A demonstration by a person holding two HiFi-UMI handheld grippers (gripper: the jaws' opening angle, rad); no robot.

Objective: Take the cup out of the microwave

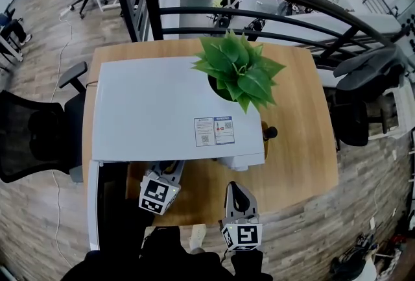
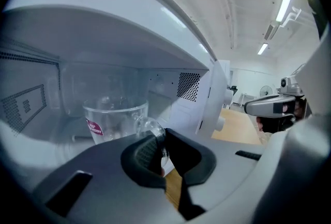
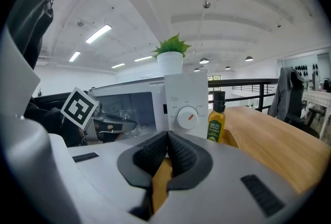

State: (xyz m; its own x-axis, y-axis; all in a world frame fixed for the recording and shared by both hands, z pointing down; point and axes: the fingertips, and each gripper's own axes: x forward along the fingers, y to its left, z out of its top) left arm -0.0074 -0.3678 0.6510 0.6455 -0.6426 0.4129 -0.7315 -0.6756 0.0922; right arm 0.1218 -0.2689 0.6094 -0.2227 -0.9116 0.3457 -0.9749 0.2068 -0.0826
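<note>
A clear glass cup [image 2: 115, 119] with a red label stands inside the white microwave [image 1: 162, 108]. In the left gripper view its handle [image 2: 148, 127] points toward me, and my left gripper [image 2: 163, 146] is shut on that handle, pads pressing both sides. In the head view the left gripper [image 1: 170, 172] reaches into the microwave's open front under its top. My right gripper [image 3: 167, 137] is shut with nothing between its pads. It hovers in front of the control panel, right of the left gripper [image 3: 106, 125], and shows in the head view [image 1: 237, 198] above the table's front edge.
The microwave door [image 1: 94, 208] stands open at the left. A potted green plant [image 1: 238, 69] sits on the microwave's top. An oil bottle [image 3: 216, 119] stands right of the microwave on the wooden table [image 1: 305, 143]. Office chairs flank the table, and a railing runs behind it.
</note>
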